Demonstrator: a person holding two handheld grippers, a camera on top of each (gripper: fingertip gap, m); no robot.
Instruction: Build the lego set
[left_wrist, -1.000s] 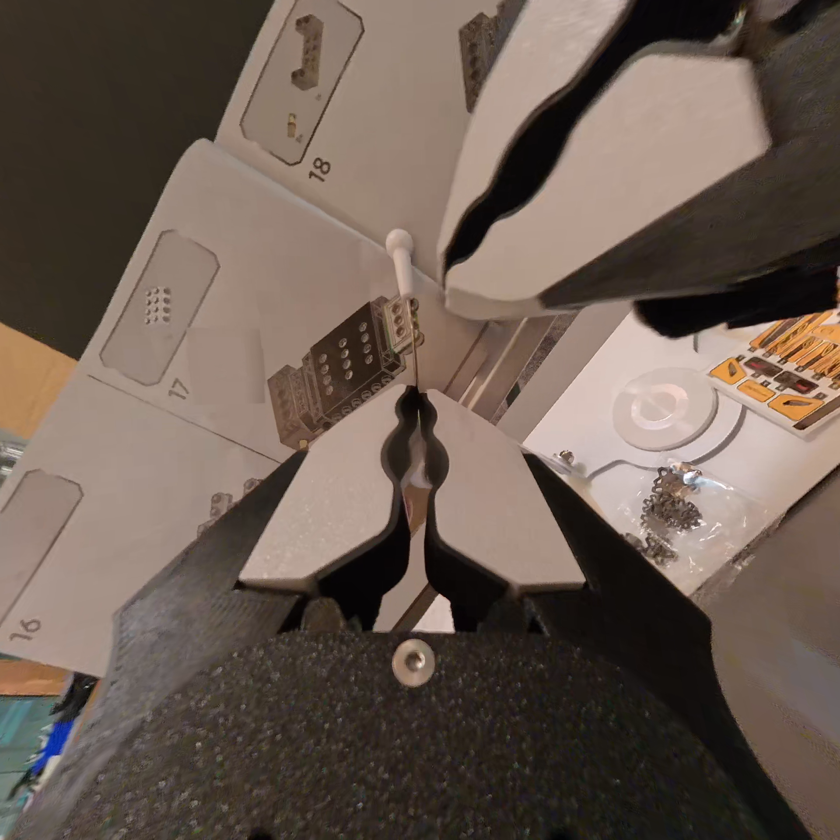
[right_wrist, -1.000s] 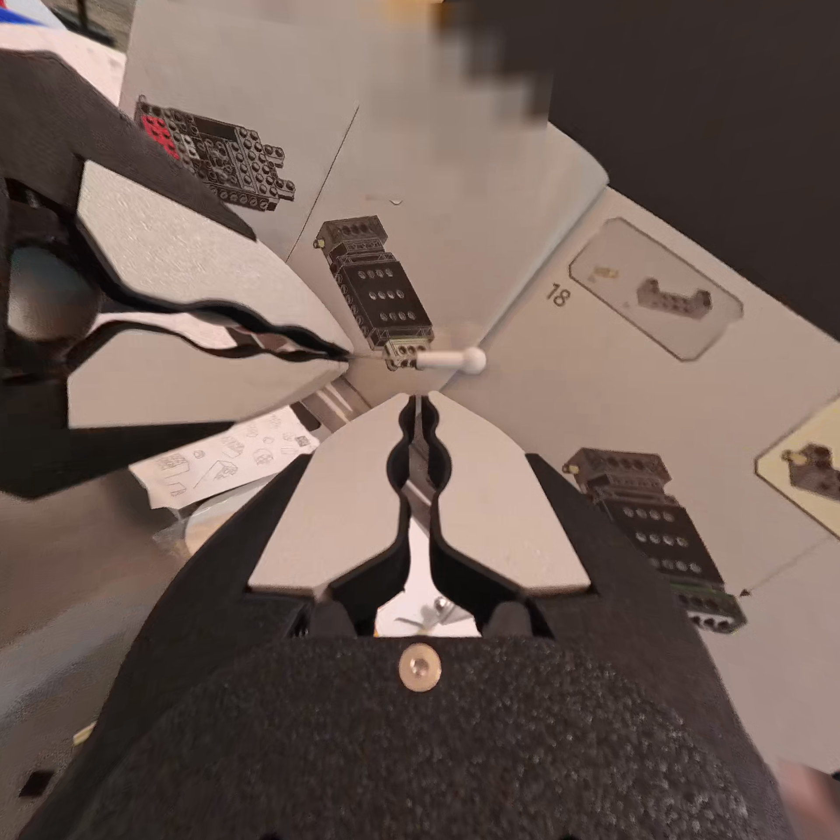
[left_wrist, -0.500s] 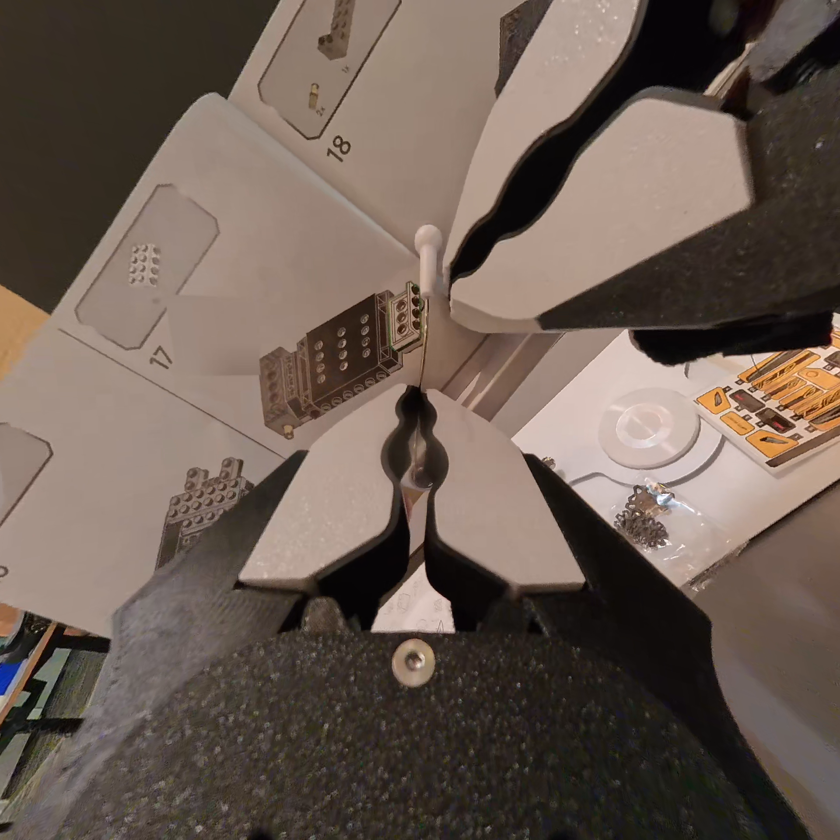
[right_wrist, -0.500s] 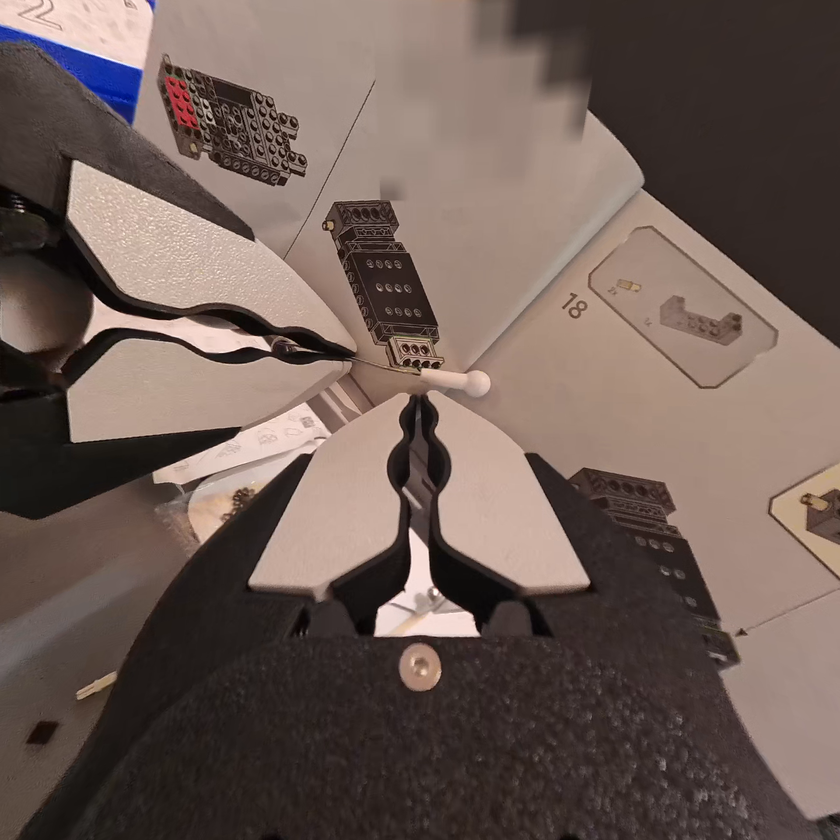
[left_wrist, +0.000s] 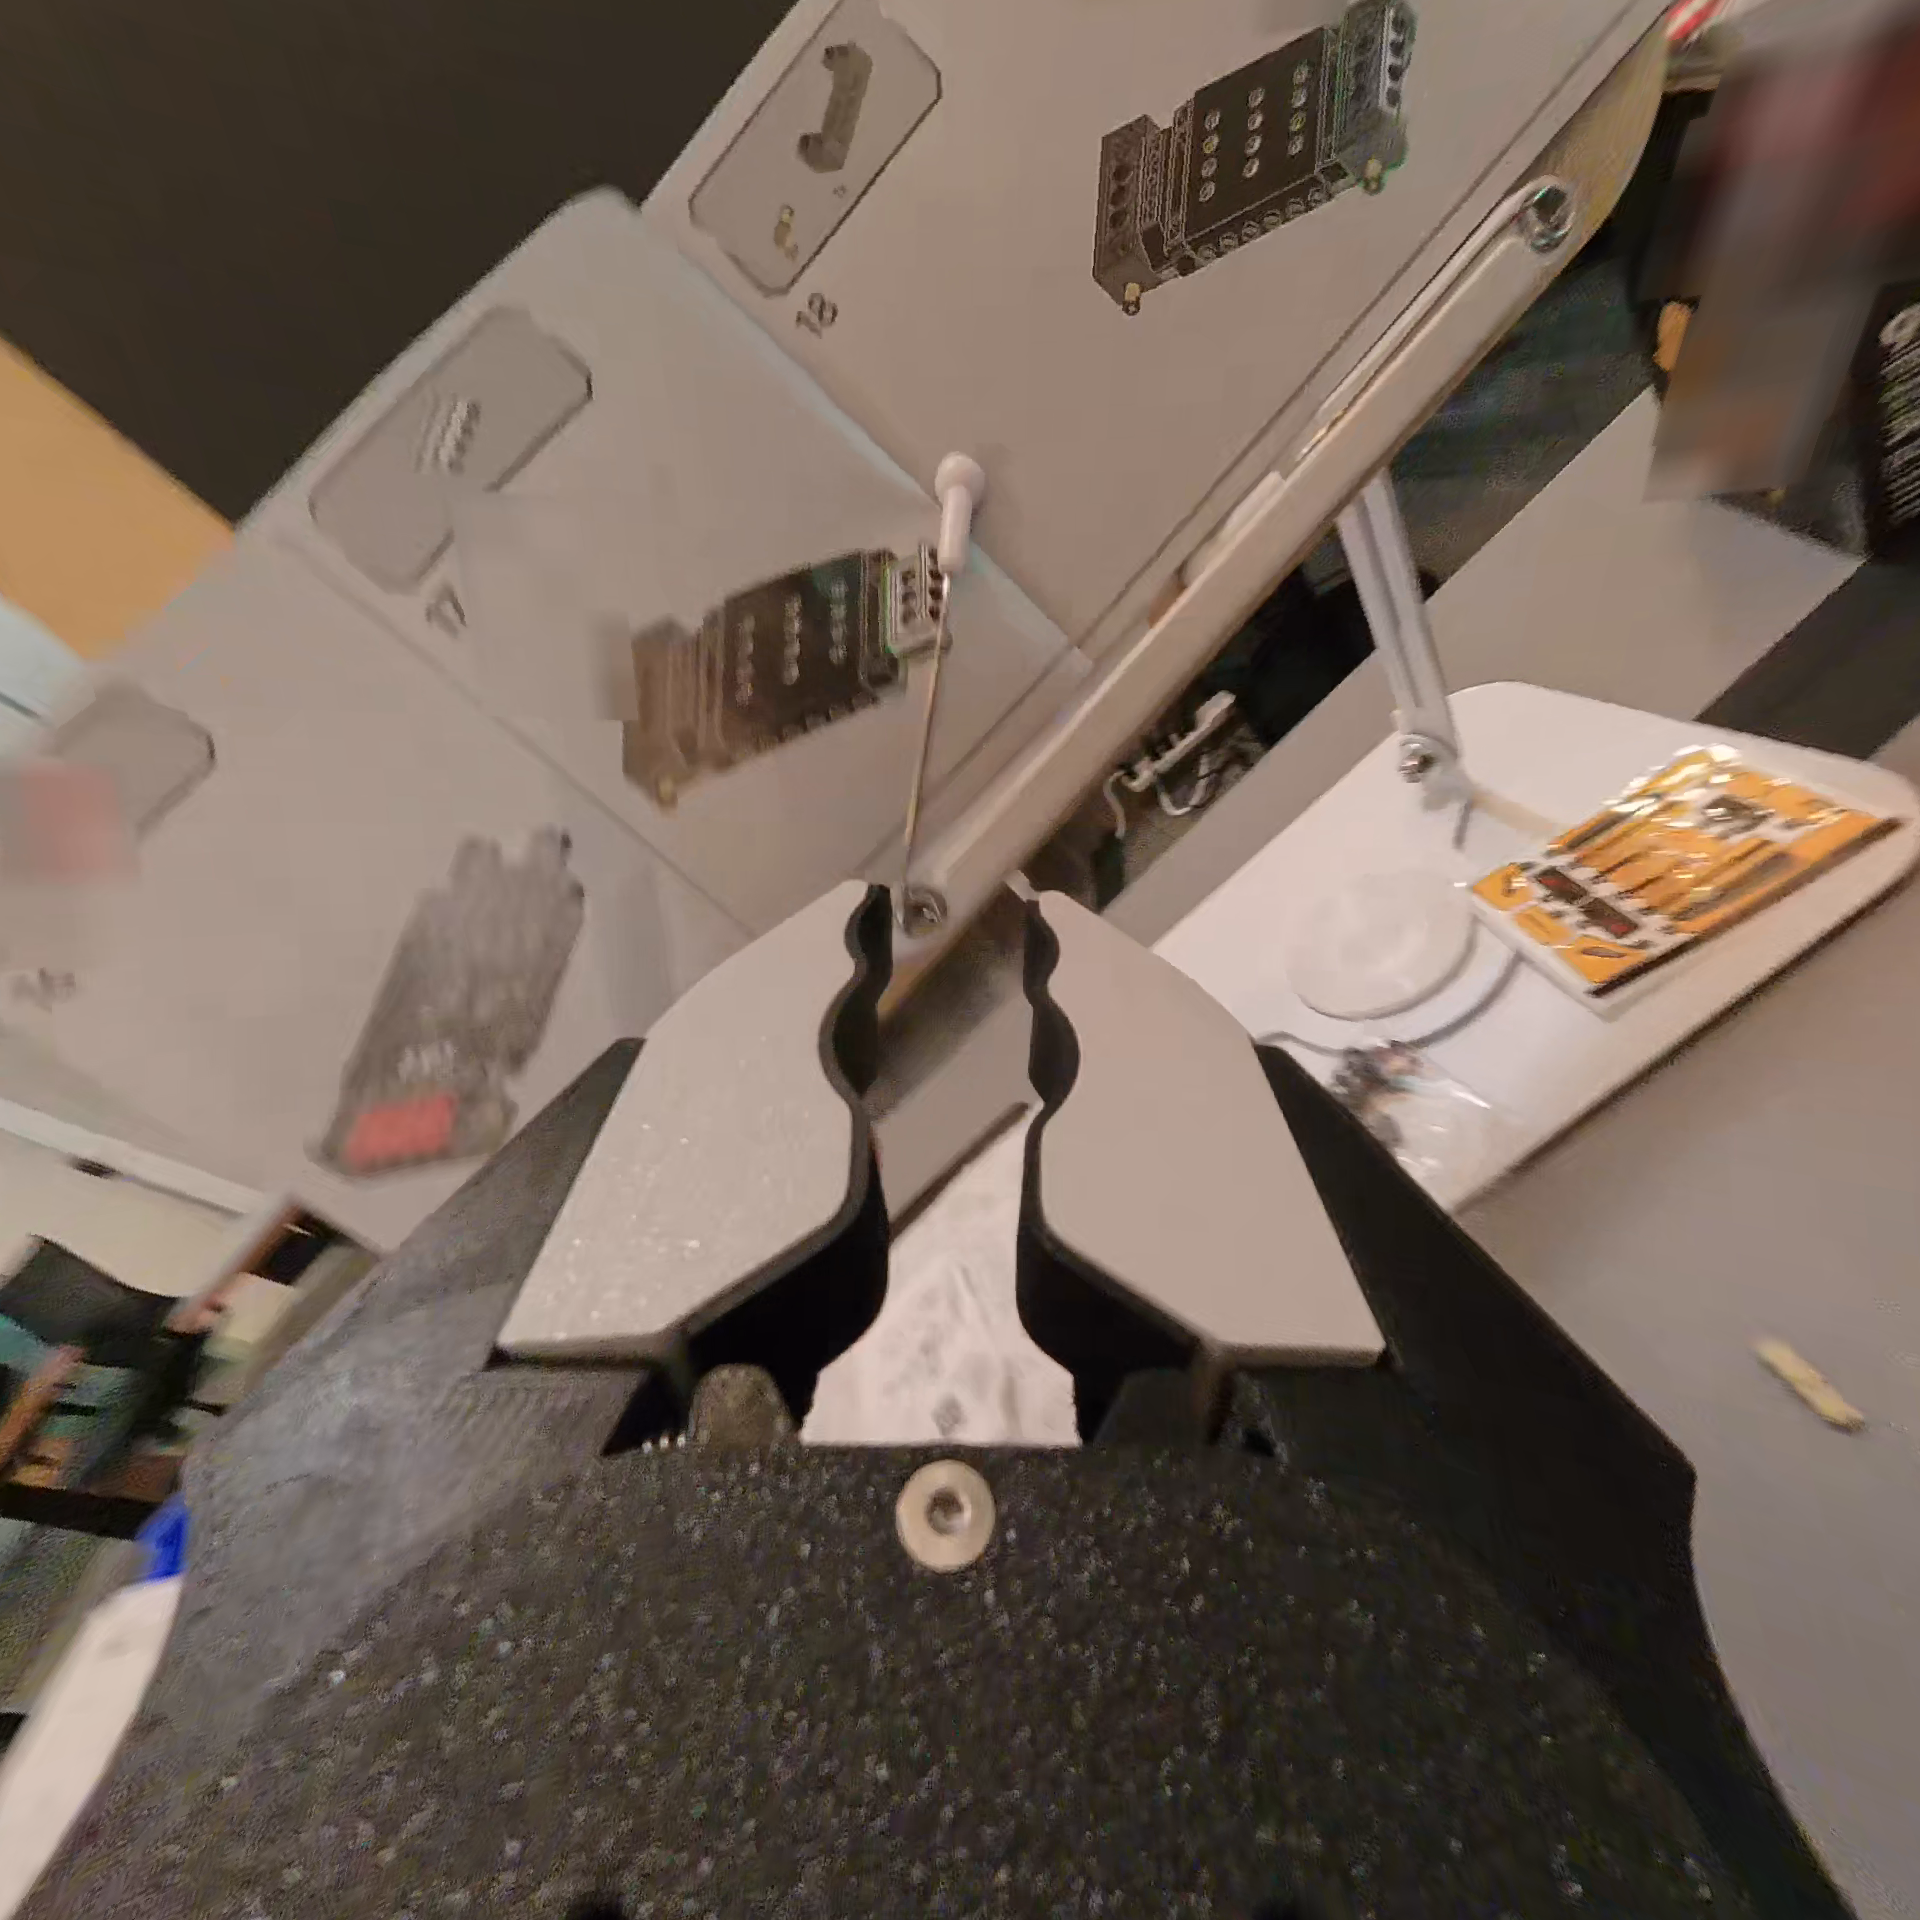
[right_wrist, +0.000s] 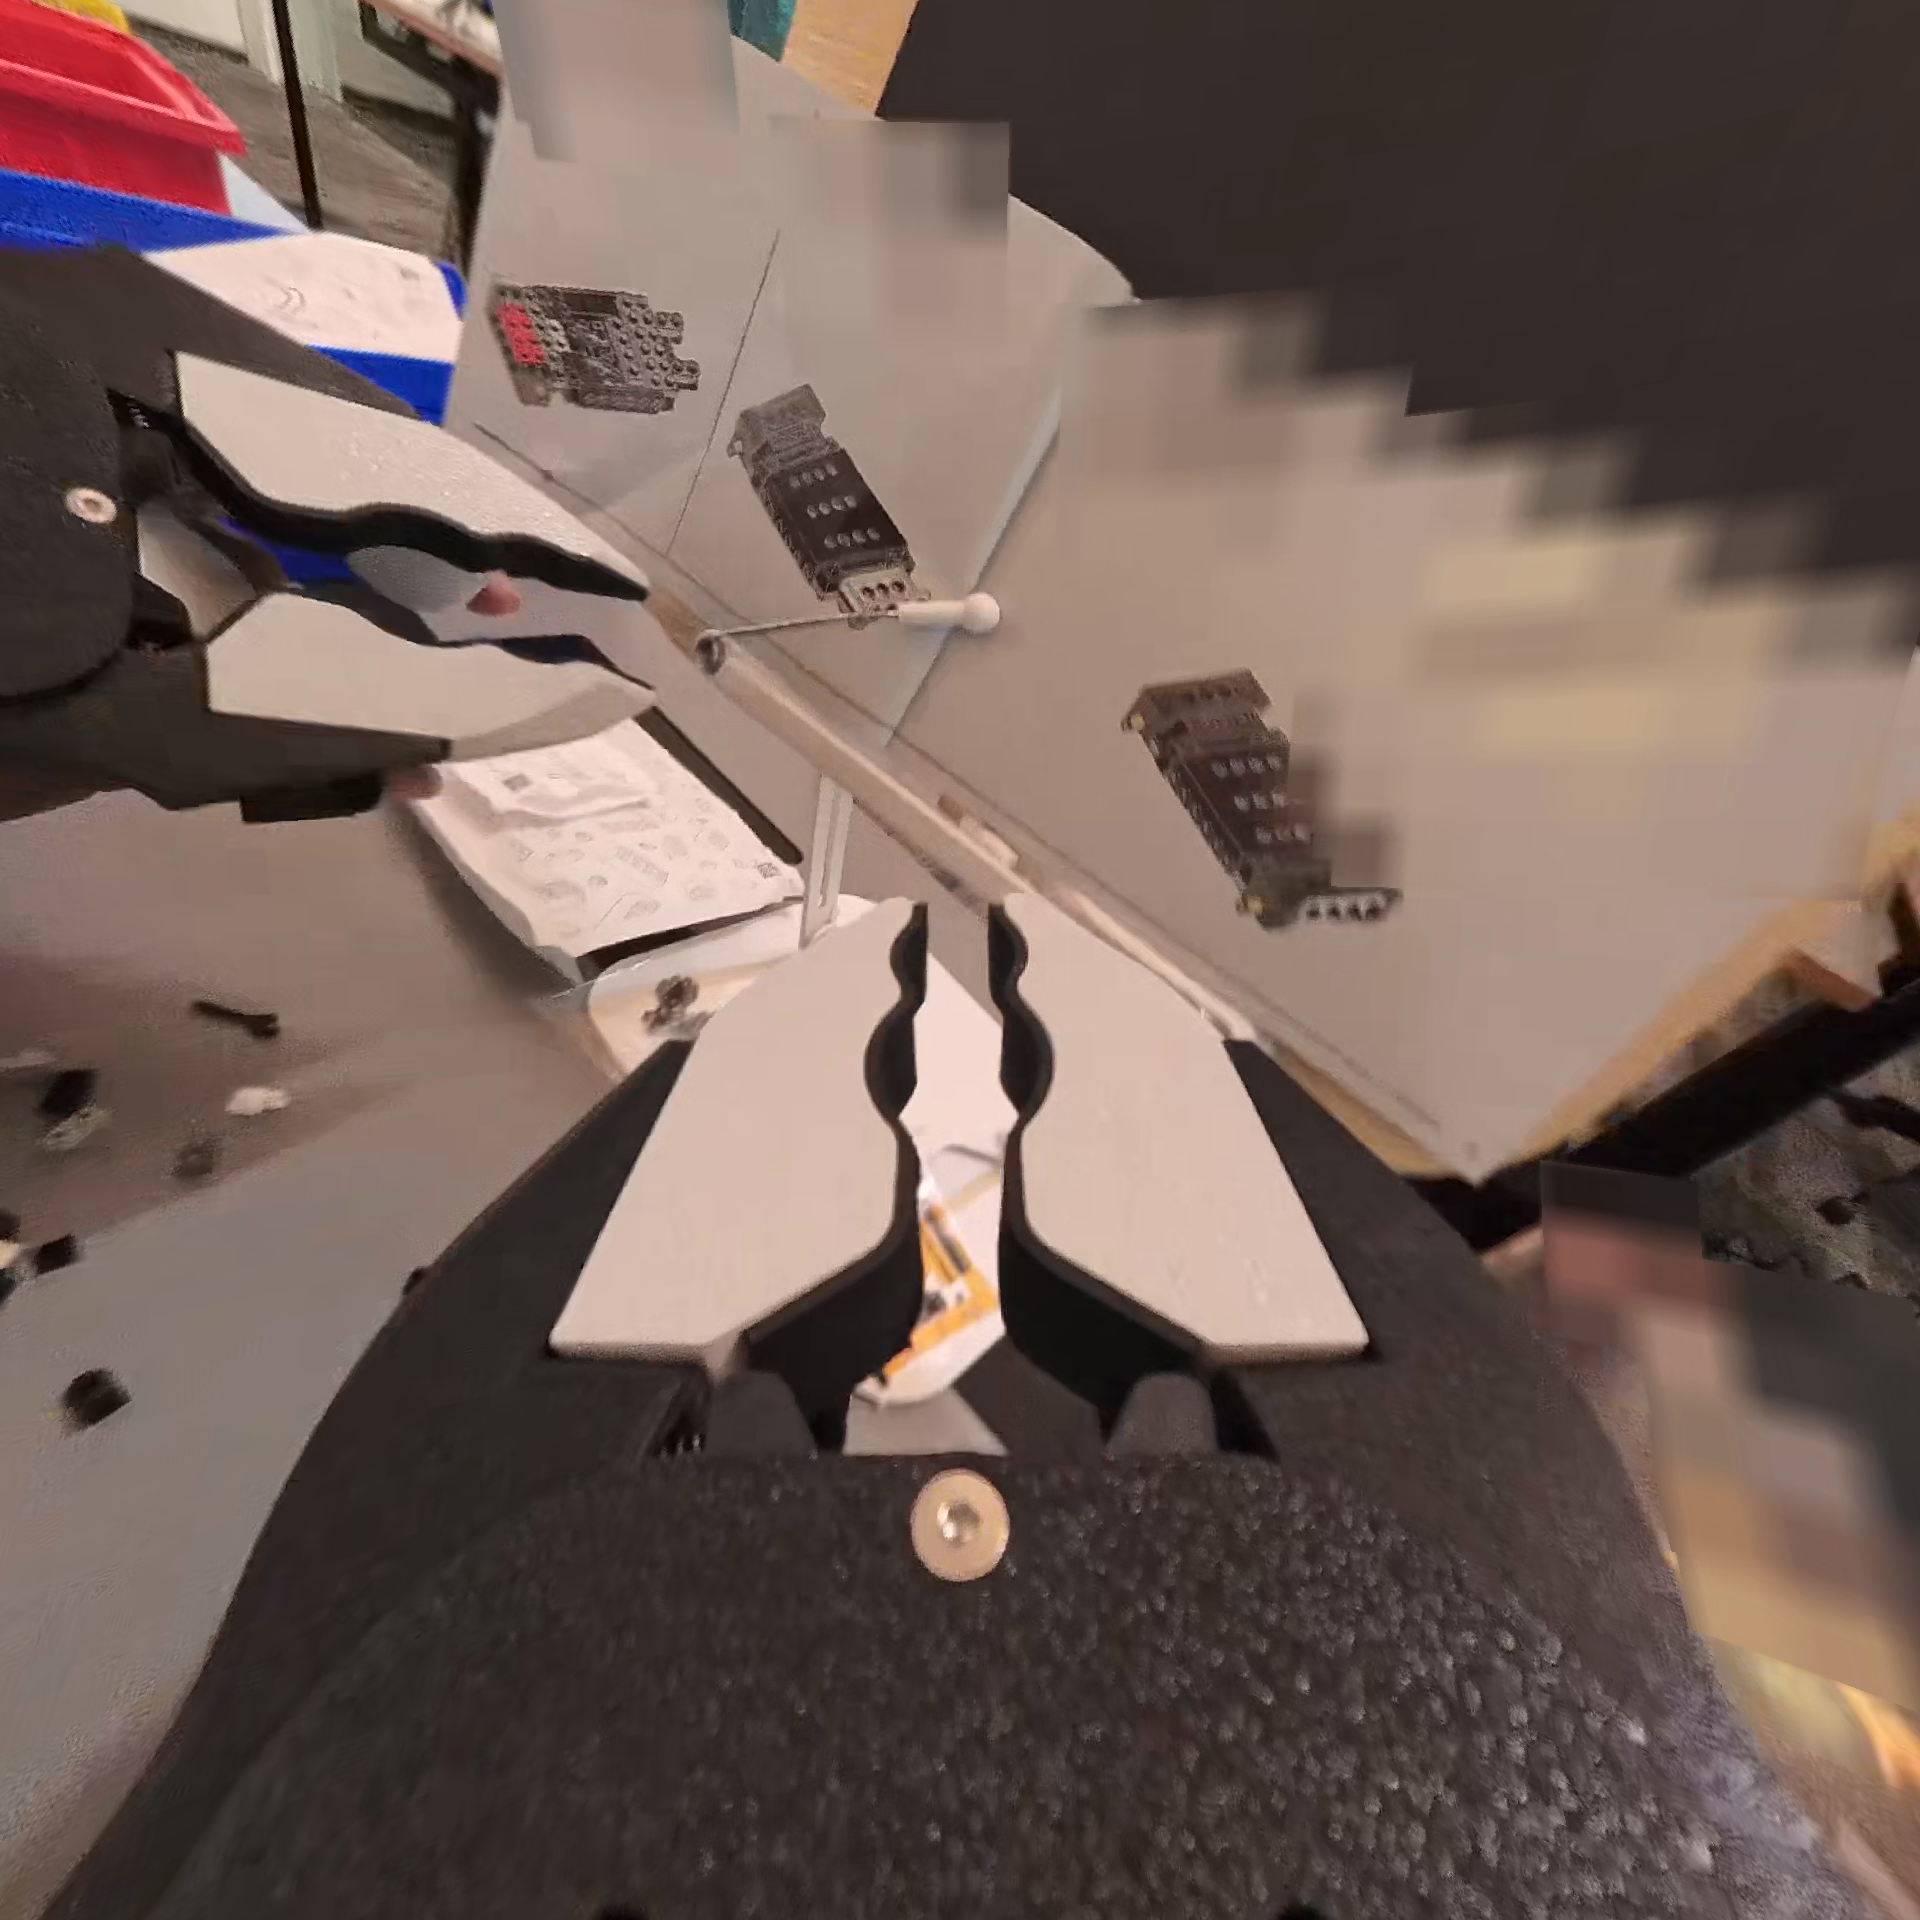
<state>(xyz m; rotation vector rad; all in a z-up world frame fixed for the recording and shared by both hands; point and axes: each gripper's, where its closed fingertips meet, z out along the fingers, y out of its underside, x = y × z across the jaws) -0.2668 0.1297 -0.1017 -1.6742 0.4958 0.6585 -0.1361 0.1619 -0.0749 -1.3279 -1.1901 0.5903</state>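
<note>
The instruction booklet stands open on a tilted holder, with printed build steps on its grey pages. A thin wire page clip with a white tip lies across the fold. My left gripper is open and empty, its tips just below the holder's silver ledge. My right gripper is open and empty, a short way below the same ledge. In the right wrist view the booklet, the clip tip and the left gripper show too.
The holder's white base carries a yellow sticker sheet and a clear bag of small parts. A folded printed sheet and loose black pieces lie on the grey table. Red and blue bins stand at the back left. Spacing between my two grippers at the tips: around 15 cm.
Both grippers were shut close against the booklet at the wire clip. Both have opened and drawn back from it. The booklet stays on the holder under the clip.
</note>
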